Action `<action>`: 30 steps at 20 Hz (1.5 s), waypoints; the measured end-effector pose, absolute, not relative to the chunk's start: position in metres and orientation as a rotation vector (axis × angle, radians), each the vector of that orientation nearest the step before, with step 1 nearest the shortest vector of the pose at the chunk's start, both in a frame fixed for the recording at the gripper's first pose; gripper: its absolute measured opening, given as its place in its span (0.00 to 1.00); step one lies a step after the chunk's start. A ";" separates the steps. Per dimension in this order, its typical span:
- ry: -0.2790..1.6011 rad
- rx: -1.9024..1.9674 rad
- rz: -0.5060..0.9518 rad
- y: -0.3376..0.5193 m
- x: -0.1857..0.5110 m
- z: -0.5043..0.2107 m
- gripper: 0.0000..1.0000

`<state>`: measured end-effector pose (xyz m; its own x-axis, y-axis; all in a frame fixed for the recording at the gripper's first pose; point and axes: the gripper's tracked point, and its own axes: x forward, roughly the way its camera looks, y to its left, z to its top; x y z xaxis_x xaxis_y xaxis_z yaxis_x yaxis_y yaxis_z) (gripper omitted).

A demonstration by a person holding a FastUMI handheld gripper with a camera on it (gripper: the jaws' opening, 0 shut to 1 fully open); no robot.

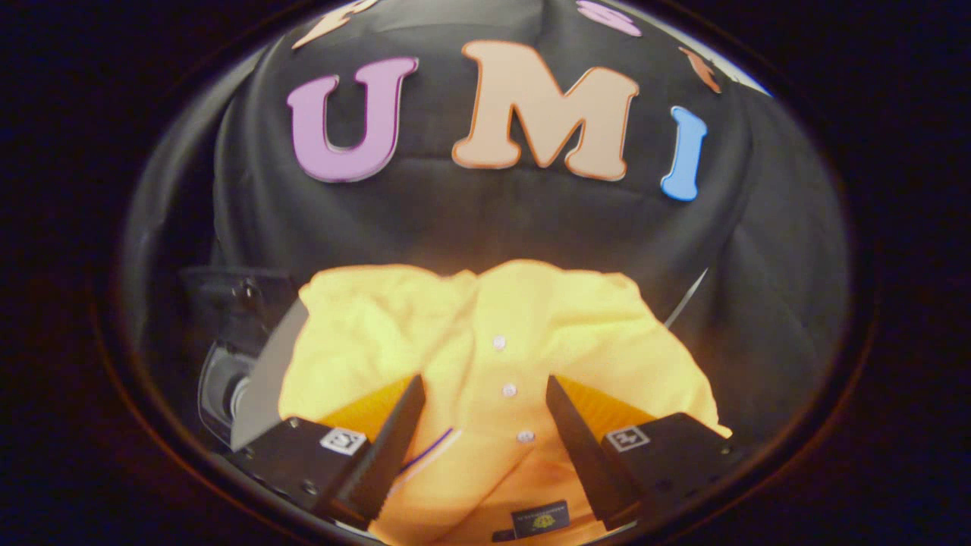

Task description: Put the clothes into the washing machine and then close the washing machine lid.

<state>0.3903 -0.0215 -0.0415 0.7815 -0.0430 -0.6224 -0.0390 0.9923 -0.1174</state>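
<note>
jaws wide apart and holding nothing, gripper (pixel 485 387) over yellow shirt (pixel 493 341), button placket between them

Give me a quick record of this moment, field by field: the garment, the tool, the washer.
garment: yellow button shirt, crumpled, collar label toward the tool
tool: open, fingers spread either side of the button placket, not pressing it
washing machine: partly seen beside and behind the shirt, lid state unclear
task stage: shirt not gripped yet

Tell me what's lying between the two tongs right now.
In the gripper view, the yellow polo shirt's white-buttoned placket lies between the open tongs.
</note>
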 end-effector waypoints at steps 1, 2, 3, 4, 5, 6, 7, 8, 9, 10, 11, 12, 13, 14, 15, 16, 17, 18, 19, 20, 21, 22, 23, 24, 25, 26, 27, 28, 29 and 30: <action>0.706 -0.042 -0.023 -0.019 0.389 -0.044 0.95; 0.708 -0.037 -0.029 -0.022 0.387 -0.047 0.95; 0.691 -0.056 -0.030 -0.024 0.387 -0.040 0.93; 0.697 -0.079 -0.029 -0.026 0.385 -0.044 0.81; 0.681 -0.093 -0.008 -0.023 0.386 -0.043 0.68; 0.681 -0.091 0.007 -0.017 0.385 -0.046 0.55; 0.668 -0.088 -0.003 -0.014 0.384 -0.047 0.42; 0.653 -0.088 -0.008 -0.015 0.383 -0.042 0.29; 0.665 -0.081 -0.017 -0.015 0.381 -0.045 0.25; 0.659 -0.069 -0.024 -0.015 0.379 -0.043 0.21; 0.658 -0.057 -0.027 -0.015 0.378 -0.043 0.17; 0.656 -0.043 -0.031 -0.014 0.374 -0.042 0.12; 0.641 -0.032 -0.032 -0.014 0.372 -0.040 0.09; 0.633 -0.017 -0.036 -0.014 0.370 -0.038 0.07; 0.606 0.004 -0.047 -0.013 0.368 -0.033 0.06; 0.575 0.019 -0.049 -0.011 0.368 -0.026 0.06; 0.557 0.016 -0.046 -0.010 0.367 -0.020 0.05; 0.548 0.004 -0.042 -0.010 0.362 -0.012 0.05; 0.542 -0.008 -0.035 -0.007 0.362 -0.005 0.05; 0.535 -0.013 -0.027 -0.003 0.360 0.003 0.05; 0.541 -0.020 -0.019 0.001 0.358 0.011 0.05; 0.524 -0.021 -0.018 0.005 0.355 0.019 0.05; 0.522 -0.022 -0.014 0.008 0.351 0.026 0.05; 0.505 -0.017 -0.013 0.014 0.346 0.037 0.05; 0.496 -0.009 -0.011 0.019 0.342 0.046 0.05; 0.478 0.006 -0.012 0.025 0.341 0.057 0.05; 0.465 0.017 -0.006 0.034 0.338 0.066 0.05; 0.451 0.029 0.000 0.042 0.335 0.076 0.05; 0.432 0.042 0.002 0.048 0.331 0.086 0.05; 0.418 0.059 0.009 0.056 0.329 0.097 0.05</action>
